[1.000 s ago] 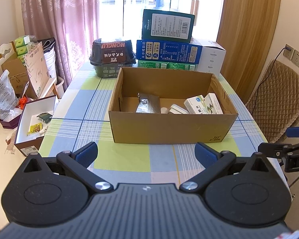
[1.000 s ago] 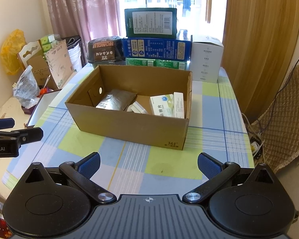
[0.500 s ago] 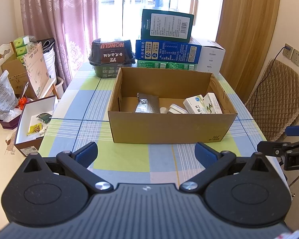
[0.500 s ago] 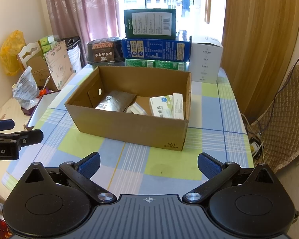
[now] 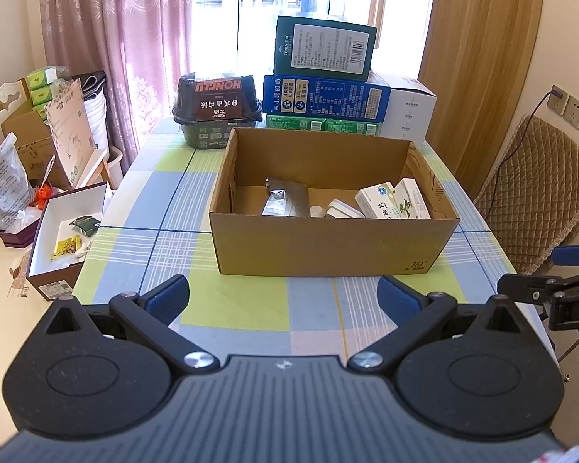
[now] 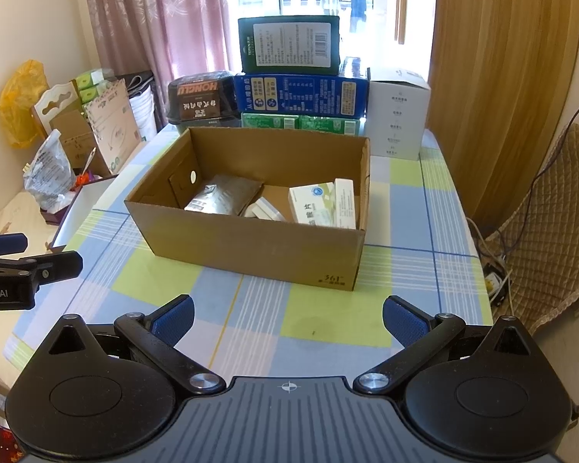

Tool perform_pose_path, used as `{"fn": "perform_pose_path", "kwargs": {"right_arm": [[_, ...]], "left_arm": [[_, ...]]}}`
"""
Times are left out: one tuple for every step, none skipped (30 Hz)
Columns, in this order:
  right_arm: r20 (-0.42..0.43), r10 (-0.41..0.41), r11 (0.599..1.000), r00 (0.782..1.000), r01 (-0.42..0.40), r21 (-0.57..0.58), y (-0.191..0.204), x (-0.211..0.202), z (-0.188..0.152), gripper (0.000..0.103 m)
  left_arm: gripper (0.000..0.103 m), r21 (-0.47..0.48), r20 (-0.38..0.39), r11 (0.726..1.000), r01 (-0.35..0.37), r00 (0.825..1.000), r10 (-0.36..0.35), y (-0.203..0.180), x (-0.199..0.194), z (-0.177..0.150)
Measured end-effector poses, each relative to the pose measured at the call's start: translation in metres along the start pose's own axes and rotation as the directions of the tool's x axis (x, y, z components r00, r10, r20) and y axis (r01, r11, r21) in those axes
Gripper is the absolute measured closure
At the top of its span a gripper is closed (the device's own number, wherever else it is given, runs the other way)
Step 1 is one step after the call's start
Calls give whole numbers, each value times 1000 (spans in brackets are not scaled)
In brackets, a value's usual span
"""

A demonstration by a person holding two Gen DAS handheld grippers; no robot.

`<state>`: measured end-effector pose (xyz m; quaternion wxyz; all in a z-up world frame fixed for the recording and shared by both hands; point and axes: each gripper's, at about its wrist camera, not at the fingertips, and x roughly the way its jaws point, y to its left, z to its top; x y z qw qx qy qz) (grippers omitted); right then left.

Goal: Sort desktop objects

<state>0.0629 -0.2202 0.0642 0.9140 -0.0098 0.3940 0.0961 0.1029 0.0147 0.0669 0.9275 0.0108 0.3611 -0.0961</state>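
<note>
An open cardboard box (image 5: 328,247) (image 6: 251,249) stands mid-table on the checked tablecloth (image 5: 166,239). Inside lie a silver foil pouch (image 5: 280,202) (image 6: 224,196), small white items (image 5: 341,210) (image 6: 266,210) and white-green medicine boxes (image 5: 393,202) (image 6: 322,204). My left gripper (image 5: 283,299) is open and empty, above the table's near edge in front of the box. My right gripper (image 6: 287,318) is open and empty, likewise in front of the box, and shows at the right edge of the left wrist view (image 5: 552,293). The left gripper shows at the left edge of the right wrist view (image 6: 19,274).
Behind the box stand a dark noodle tub (image 5: 216,104), a blue carton (image 5: 324,98), a green box on top (image 5: 324,48), green packs (image 5: 320,123) and a white box (image 5: 409,110). A white tray box (image 5: 65,231) and clutter sit left of the table. A padded chair (image 5: 536,193) is right.
Both views have shifted only slightly; the grippers drift a little while staying open and empty. Nothing on the table has moved.
</note>
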Motion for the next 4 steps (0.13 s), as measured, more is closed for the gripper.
{"fn": "perform_pose_path", "kwargs": {"right_arm": [[0, 0, 1000, 1000, 0, 2, 0, 0, 0, 2], [-1, -1, 1000, 1000, 1, 4, -1, 0, -1, 2], [-1, -1, 1000, 1000, 1, 6, -1, 1, -2, 2], [-1, -2, 1000, 1000, 2, 7, -1, 1, -2, 2]], "left_arm": [[1, 3, 7, 1000, -1, 1000, 1, 0, -1, -1], [1, 5, 14, 1000, -2, 1000, 2, 0, -2, -2], [1, 7, 18, 1000, -3, 1000, 3, -1, -2, -2], [1, 7, 18, 1000, -1, 1000, 1, -2, -2, -2]]}}
